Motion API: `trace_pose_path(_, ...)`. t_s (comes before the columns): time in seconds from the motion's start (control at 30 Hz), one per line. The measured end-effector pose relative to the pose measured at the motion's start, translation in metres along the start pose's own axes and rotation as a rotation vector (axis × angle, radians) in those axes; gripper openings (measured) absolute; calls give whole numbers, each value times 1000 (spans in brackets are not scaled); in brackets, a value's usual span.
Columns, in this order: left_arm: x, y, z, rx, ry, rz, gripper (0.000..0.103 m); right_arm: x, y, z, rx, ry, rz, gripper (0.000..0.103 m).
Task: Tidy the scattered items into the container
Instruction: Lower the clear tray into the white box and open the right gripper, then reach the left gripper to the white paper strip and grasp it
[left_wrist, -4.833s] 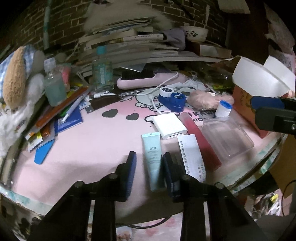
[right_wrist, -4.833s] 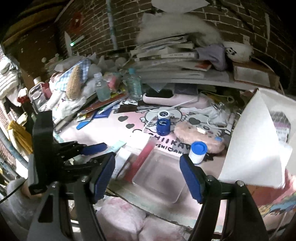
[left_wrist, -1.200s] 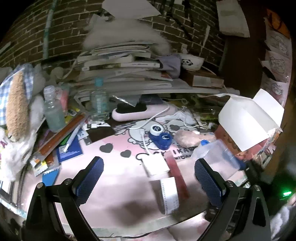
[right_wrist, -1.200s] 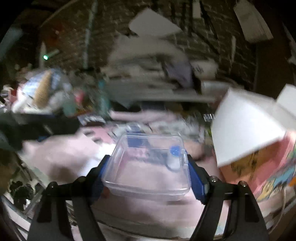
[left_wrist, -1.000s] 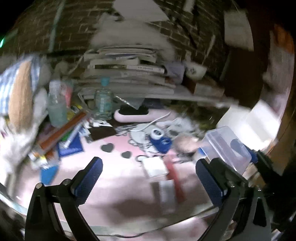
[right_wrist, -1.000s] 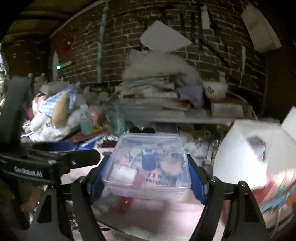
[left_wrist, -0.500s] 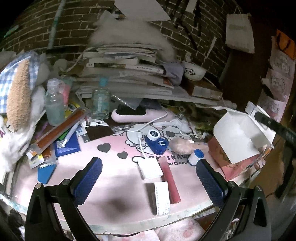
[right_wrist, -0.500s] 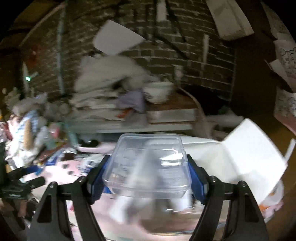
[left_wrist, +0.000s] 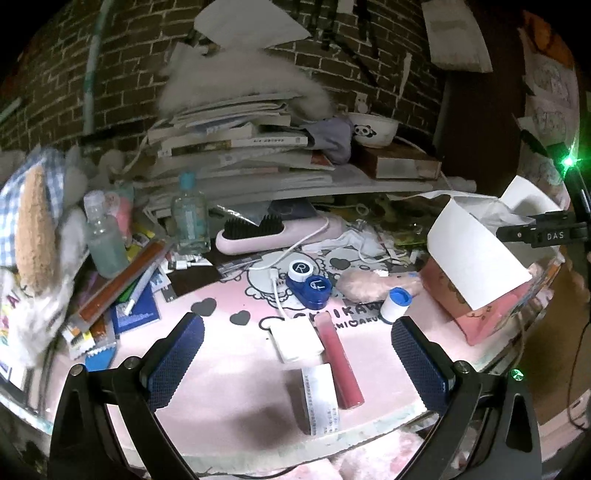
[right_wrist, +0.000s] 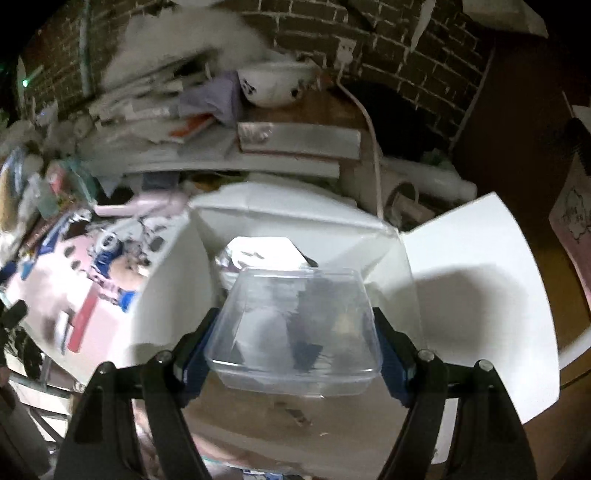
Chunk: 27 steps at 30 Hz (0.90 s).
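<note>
My right gripper (right_wrist: 295, 347) is shut on a clear plastic box (right_wrist: 295, 325) and holds it just above the open white-flapped carton (right_wrist: 280, 210). A white packet (right_wrist: 258, 253) lies inside the carton. My left gripper (left_wrist: 299, 365) hovers wide open and empty over the pink mat (left_wrist: 229, 369). Below it lie a white charger (left_wrist: 295, 339), a red tube (left_wrist: 338, 365) and a white printed strip box (left_wrist: 319, 391). Farther back are a blue lens case (left_wrist: 310, 284), a small blue-capped bottle (left_wrist: 395, 304) and a pink puff (left_wrist: 365, 284). The carton (left_wrist: 472, 258) stands at the mat's right.
Stacked books (left_wrist: 236, 147) and a panda bowl (left_wrist: 373, 129) fill the shelf behind. Bottles (left_wrist: 188, 214), pens and a plush toy (left_wrist: 33, 221) crowd the left. A pink brush (left_wrist: 273, 230) and white cables lie at the back. The table's front edge (left_wrist: 295, 450) is close below.
My right gripper closed on the clear plastic box, lifted it off the mat and swung it right, over the carton. The left gripper opened wide and rose; the teal tube is gone from the mat.
</note>
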<state>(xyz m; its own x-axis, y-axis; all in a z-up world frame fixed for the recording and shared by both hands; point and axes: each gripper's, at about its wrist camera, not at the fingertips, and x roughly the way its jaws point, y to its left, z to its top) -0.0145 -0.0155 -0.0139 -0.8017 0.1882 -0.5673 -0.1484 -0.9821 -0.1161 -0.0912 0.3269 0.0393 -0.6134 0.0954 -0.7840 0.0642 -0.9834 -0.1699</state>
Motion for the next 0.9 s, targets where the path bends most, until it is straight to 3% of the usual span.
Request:
trace_pose_path(0.07, 0, -3, -1, 17, -14, 14, 102, 5, 1, -4, -12, 2, -44, 75)
trace_pose_path(0.33, 3, -9, -4, 52, -25, 26, 102, 8, 3, -10, -21, -9, -70, 76)
trace_pose_path(0.4, 4, -8, -6, 50, -16, 32, 102, -1, 7, -8, -27, -45, -96, 88)
trace_pose_path(0.5, 7, -6, -9, 45, 0, 45, 102, -12, 12, -7, -43, -100, -159, 91)
trace_pose_path(0.6, 8, -3, -12, 37, 9, 37, 102, -18, 11, -5, -34, -114, -164, 91)
trace_pose_path(0.67, 9, -1, -16, 34, 15, 23, 102, -26, 9, -5, 3, -151, -118, 91)
trace_pose_path(0.73, 12, 0, -21, 32, 27, 3, 102, -39, 13, -5, 41, -204, -17, 91)
trace_pose_path(0.9, 23, 2, -34, 29, 62, -12, 102, -73, 49, -11, 22, -357, 292, 91)
